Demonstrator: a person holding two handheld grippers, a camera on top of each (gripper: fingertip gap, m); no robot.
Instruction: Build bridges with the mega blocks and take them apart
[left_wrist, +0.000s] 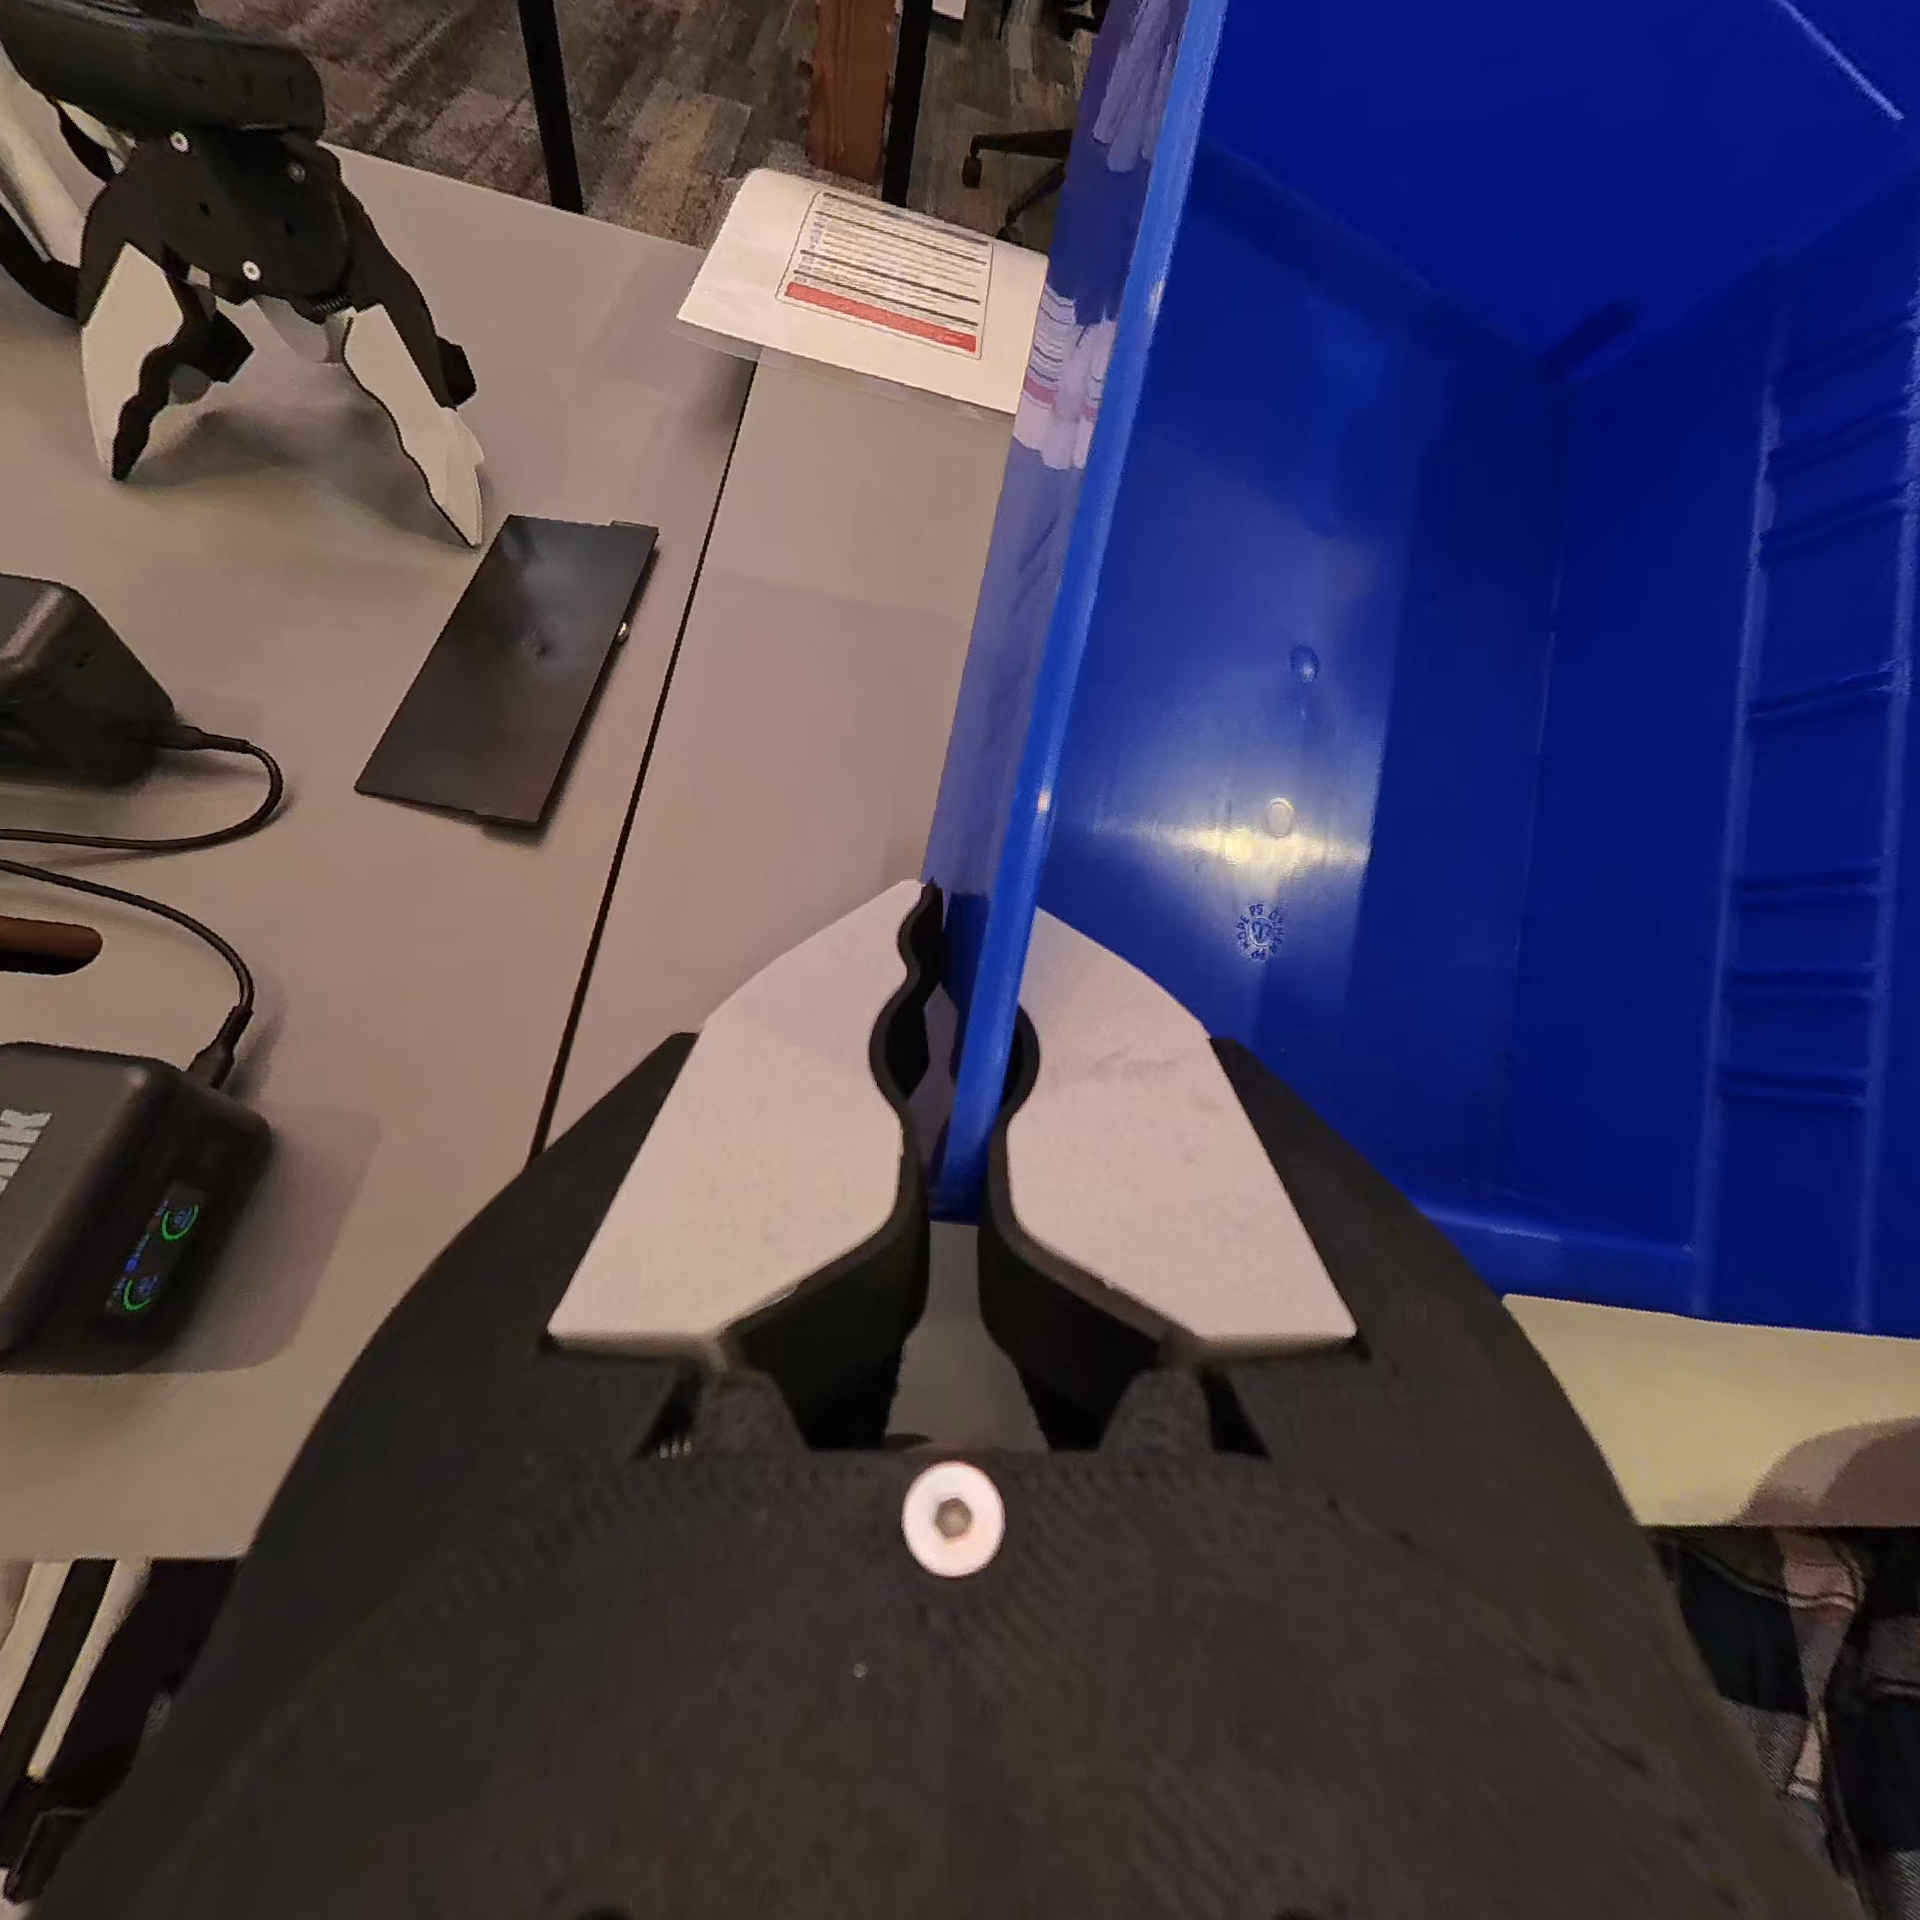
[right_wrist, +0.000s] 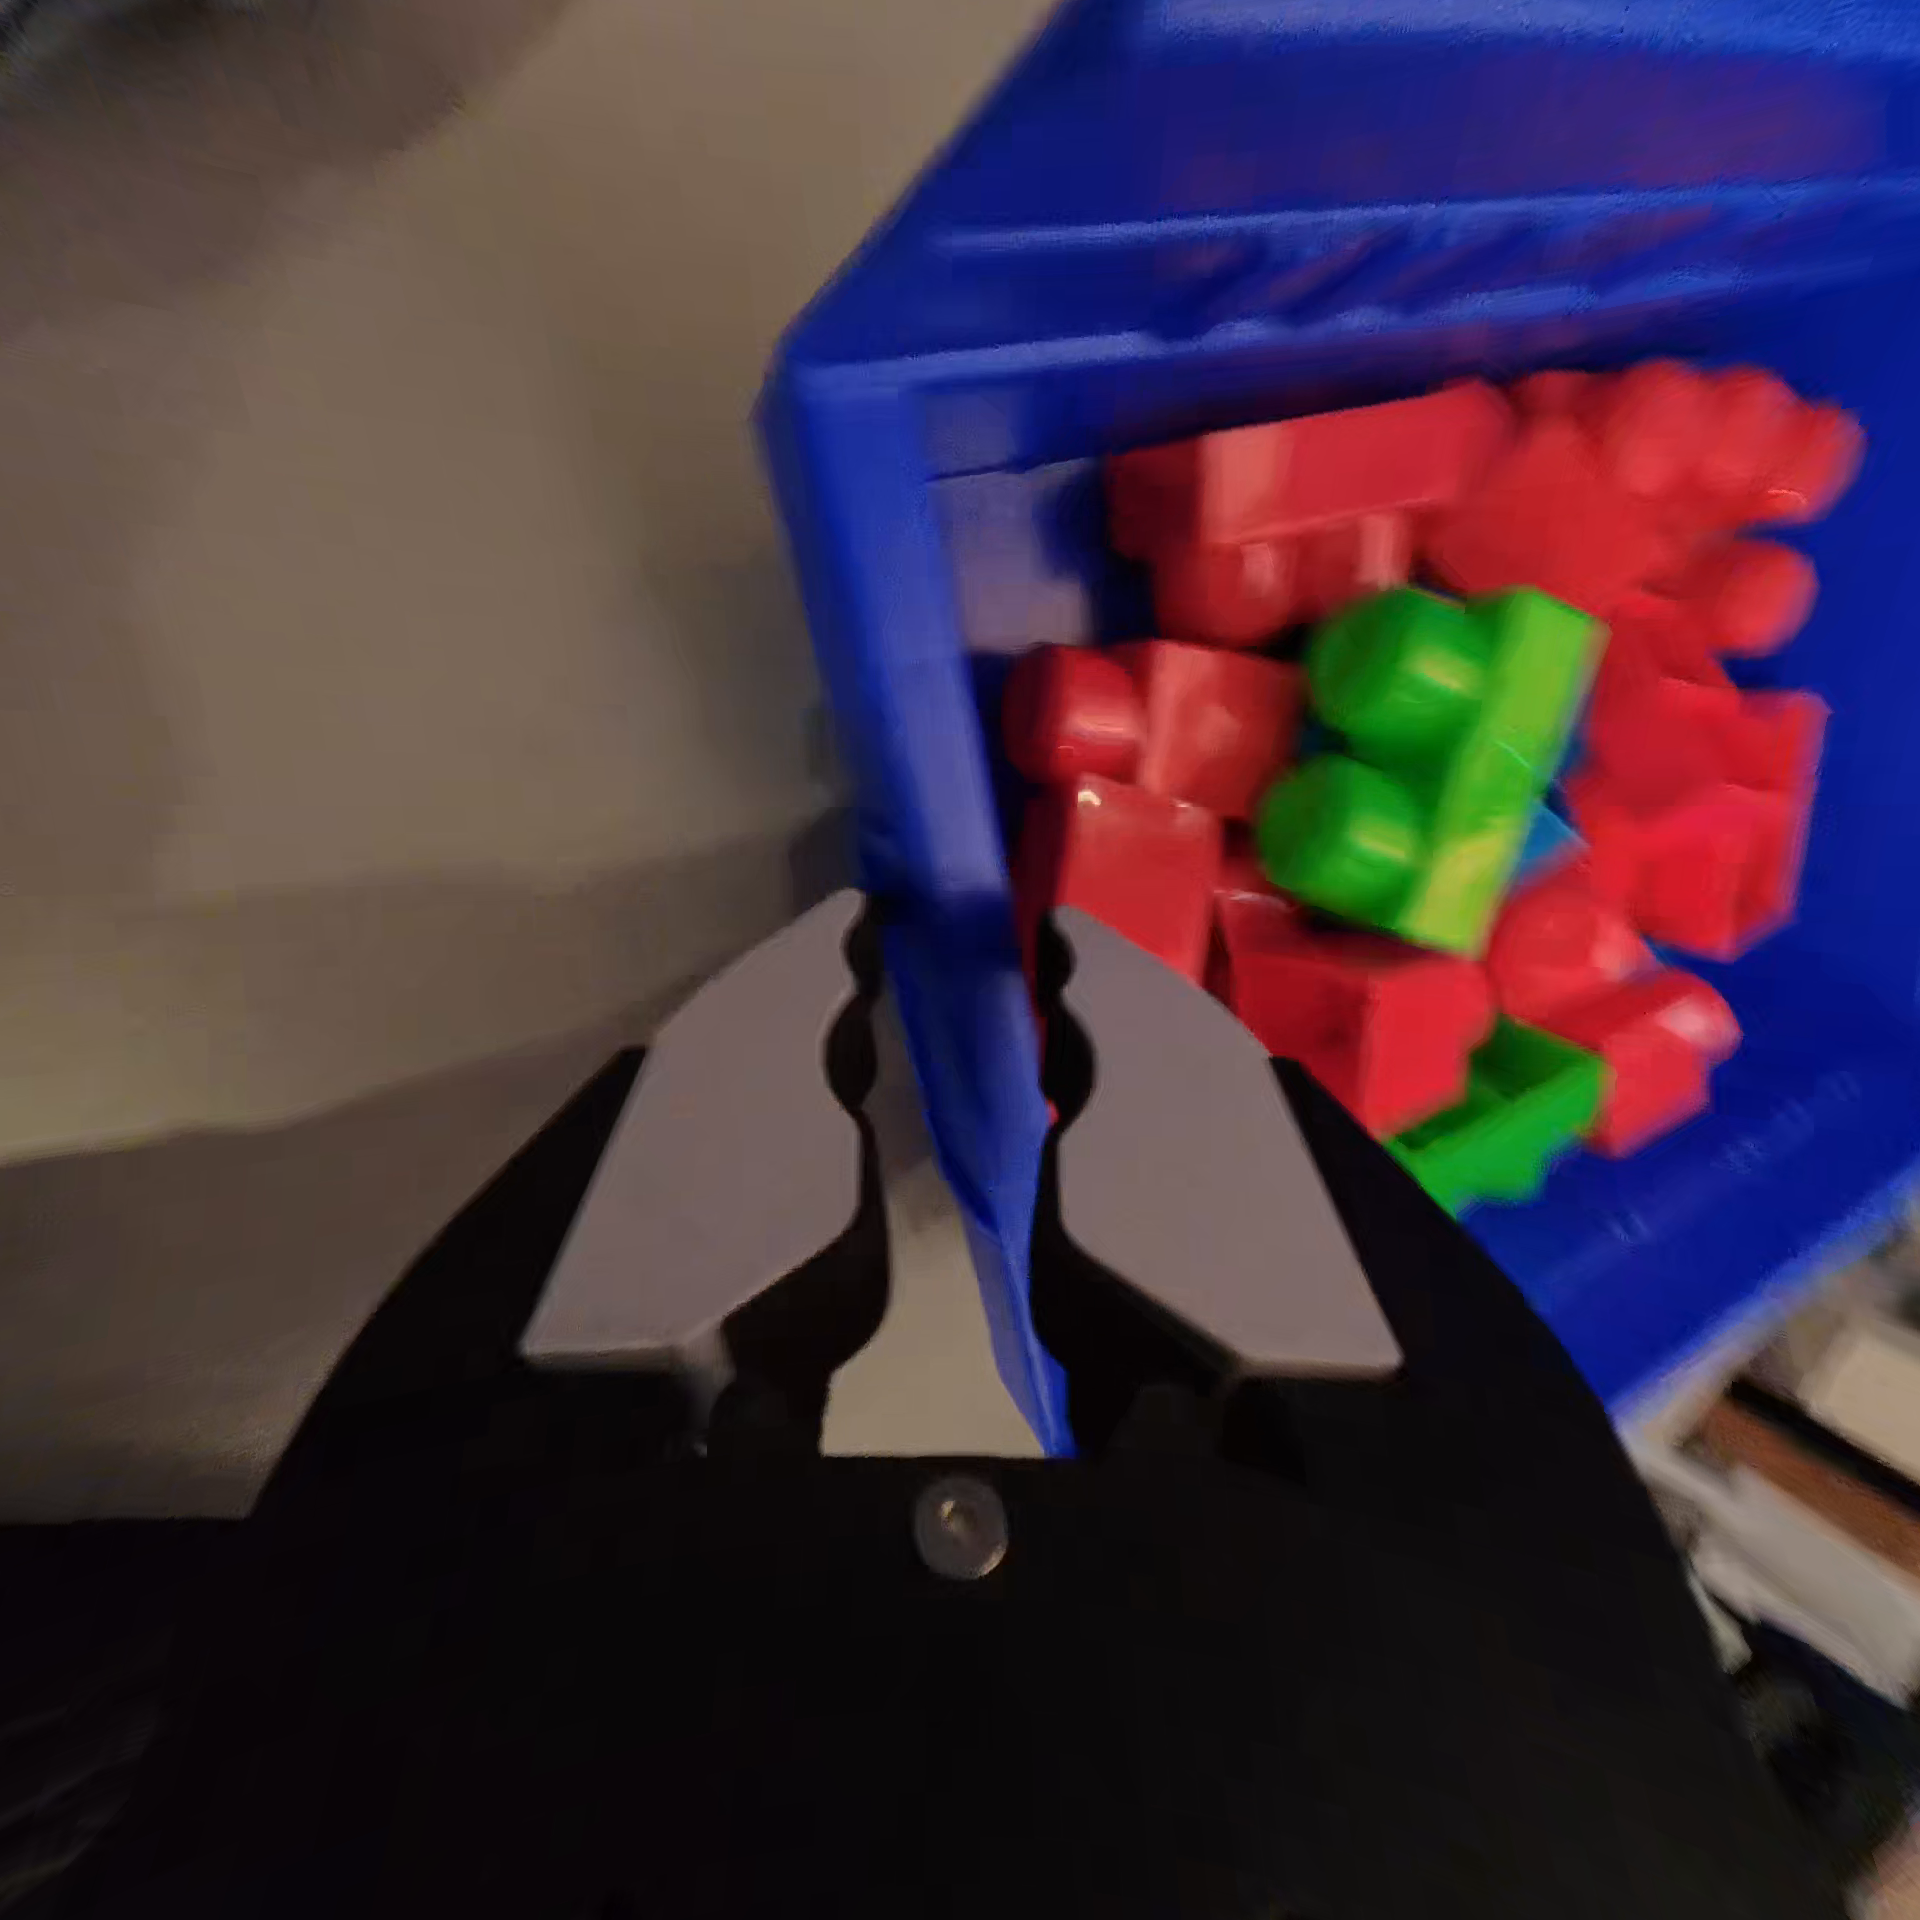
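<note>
In the left wrist view my left gripper (left_wrist: 977, 935) is shut on the side wall of a blue plastic bin (left_wrist: 1299, 520). One finger is outside the wall and one inside. The part of the bin's inside seen here holds no blocks. In the blurred right wrist view my right gripper (right_wrist: 956, 925) is open. A blue bin wall (right_wrist: 914, 623) stands between its fingers, with a gap on the left side. Behind that wall lie several red mega blocks (right_wrist: 1299, 488) and a green block (right_wrist: 1434, 758). Another green block (right_wrist: 1507, 1112) lies lower down.
The bin stands on a grey table (left_wrist: 831, 623). To its left are a black flat plate (left_wrist: 509, 665), a printed sheet (left_wrist: 873, 281), two black boxes with cables (left_wrist: 104, 1174), and another gripper (left_wrist: 270, 291) standing on its fingertips at the far left. The tips of one gripper are about 50 centimetres away from the tips of the other. It is some 30 centimetres from my left tips to the black flat plate (left_wrist: 509, 665).
</note>
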